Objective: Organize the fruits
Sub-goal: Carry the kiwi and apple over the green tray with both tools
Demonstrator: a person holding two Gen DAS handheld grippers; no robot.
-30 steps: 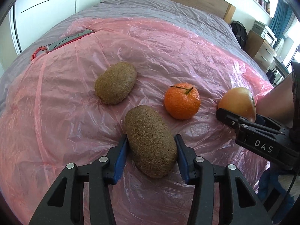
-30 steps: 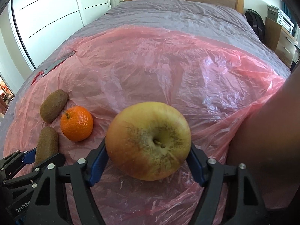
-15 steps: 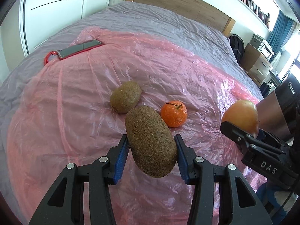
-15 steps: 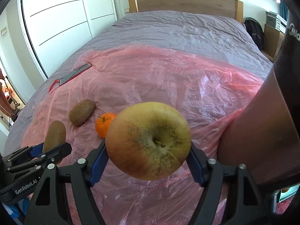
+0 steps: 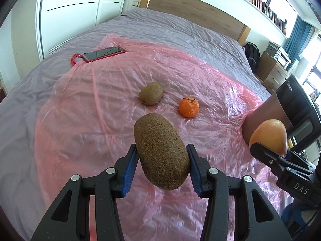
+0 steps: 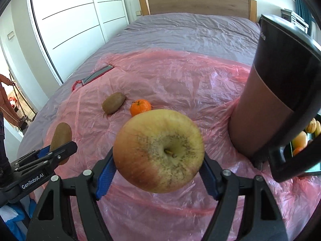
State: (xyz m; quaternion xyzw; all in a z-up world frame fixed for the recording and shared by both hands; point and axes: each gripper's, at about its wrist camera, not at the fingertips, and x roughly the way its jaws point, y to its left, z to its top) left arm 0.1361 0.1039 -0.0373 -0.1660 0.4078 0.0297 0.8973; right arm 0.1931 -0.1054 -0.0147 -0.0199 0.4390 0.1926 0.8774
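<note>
The left gripper (image 5: 162, 161) is clamped on a kiwi (image 5: 161, 150), the right gripper (image 6: 158, 169) on an apple (image 6: 158, 150), both held above the pink sheet (image 5: 100, 100). A second kiwi (image 5: 150, 96) and a mandarin (image 5: 188, 107) lie mid-sheet; a phone (image 5: 104, 53) rests at its far left edge.

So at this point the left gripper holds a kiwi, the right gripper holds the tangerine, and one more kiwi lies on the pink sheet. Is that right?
Not quite. The right gripper holds an apple, as the right wrist view shows; the tangerine lies on the pink sheet beside the second kiwi. The left gripper does hold a kiwi.
</note>
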